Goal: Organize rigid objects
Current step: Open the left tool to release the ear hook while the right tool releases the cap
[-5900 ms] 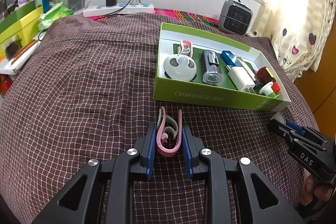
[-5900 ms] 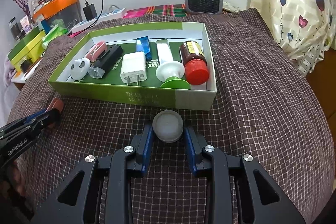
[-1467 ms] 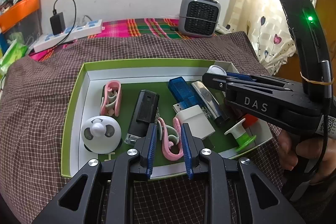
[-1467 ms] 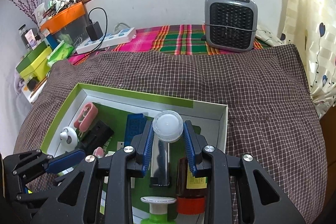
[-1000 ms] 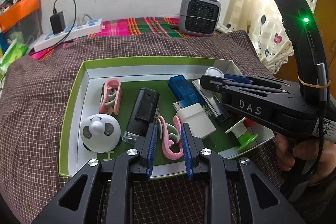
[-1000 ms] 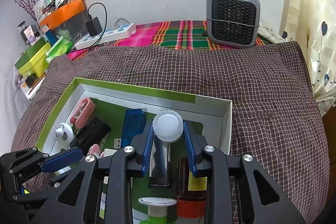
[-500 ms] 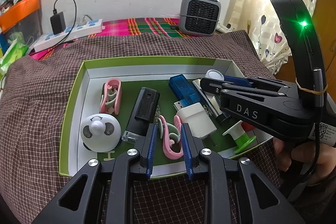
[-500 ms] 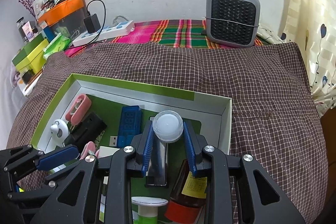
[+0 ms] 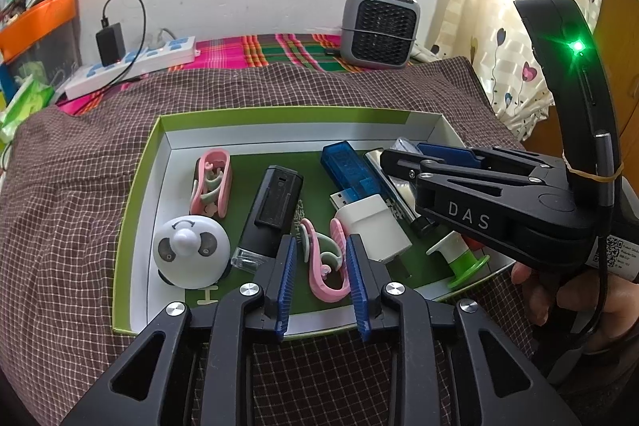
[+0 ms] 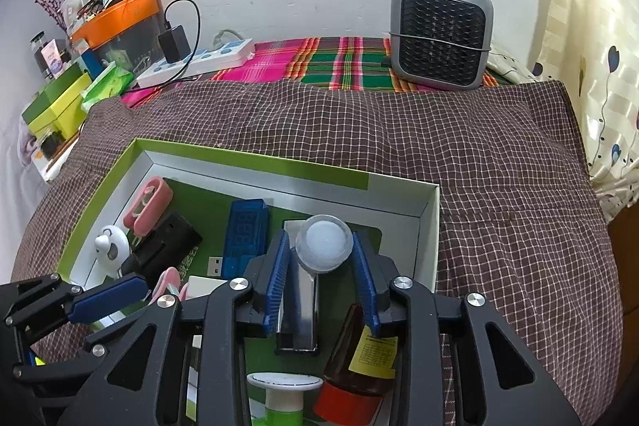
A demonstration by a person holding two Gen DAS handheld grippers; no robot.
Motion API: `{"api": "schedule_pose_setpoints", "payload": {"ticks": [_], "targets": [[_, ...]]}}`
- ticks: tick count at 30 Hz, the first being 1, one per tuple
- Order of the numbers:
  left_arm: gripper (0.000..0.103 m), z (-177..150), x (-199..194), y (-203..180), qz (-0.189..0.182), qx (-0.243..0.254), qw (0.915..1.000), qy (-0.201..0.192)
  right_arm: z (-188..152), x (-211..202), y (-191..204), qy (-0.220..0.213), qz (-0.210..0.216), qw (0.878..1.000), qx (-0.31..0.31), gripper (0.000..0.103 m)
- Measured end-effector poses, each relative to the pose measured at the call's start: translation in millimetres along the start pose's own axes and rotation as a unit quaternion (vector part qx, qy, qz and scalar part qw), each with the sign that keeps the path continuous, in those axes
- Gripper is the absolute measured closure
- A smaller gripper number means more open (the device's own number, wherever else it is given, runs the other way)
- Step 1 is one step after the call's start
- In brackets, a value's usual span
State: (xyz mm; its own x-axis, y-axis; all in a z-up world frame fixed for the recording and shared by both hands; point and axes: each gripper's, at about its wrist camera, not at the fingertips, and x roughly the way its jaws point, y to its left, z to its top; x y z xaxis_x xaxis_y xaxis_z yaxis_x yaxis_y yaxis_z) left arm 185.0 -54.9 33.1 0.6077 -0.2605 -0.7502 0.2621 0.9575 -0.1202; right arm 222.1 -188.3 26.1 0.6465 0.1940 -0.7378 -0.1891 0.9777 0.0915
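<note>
In the left wrist view, my left gripper [image 9: 320, 240] hangs over the near edge of the green box [image 9: 279, 116]. Its jaws are opening, and the pink clip [image 9: 323, 266] lies on the box floor between the pads, clear of both. In the right wrist view, my right gripper [image 10: 319, 235] is over the box's far right corner. Its jaws are opening too. The white round cap [image 10: 324, 244] sits between them on a silver bar [image 10: 303, 306], with a gap at the left pad. The right gripper [image 9: 399, 154] also reaches in from the right in the left wrist view.
The box holds a second pink clip [image 9: 211, 182], a panda-faced disc [image 9: 189, 254], a black stick [image 9: 275, 210], a blue USB device [image 9: 349, 170], a white charger [image 9: 375, 226], a green-footed spool [image 9: 459, 254] and a red-capped brown bottle [image 10: 359, 366]. A heater [image 10: 441, 34] and power strip [image 10: 199, 62] stand behind.
Both grippers carried their objects from the cloth to over the box. In the last half second both pairs of jaws spread, and the clip and the cap now sit loose between them.
</note>
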Motion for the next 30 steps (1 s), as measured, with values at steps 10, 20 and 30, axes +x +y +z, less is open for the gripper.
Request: {"api": "schedule_pose_setpoints", "payload": {"ticks": [10,20,30], "targets": [[0.072,0.9,-2.8,-2.4,0.002,0.0,1.0,-0.001,-1.6,-1.0,0.5,0.0,-0.002,1.0,0.0,0.058],[0.067,1.8,-4.6,-2.6,0.004,0.0,1.0,-0.002,-2.6,-3.2,0.3,-0.003,-0.006,1.0,0.002,0.052],[0.062,1.1,-9.6,-2.8,0.006,-0.001,1.0,-0.007,-4.7,-9.1,-1.8,-0.009,-0.008,1.0,0.009,0.051]]}}
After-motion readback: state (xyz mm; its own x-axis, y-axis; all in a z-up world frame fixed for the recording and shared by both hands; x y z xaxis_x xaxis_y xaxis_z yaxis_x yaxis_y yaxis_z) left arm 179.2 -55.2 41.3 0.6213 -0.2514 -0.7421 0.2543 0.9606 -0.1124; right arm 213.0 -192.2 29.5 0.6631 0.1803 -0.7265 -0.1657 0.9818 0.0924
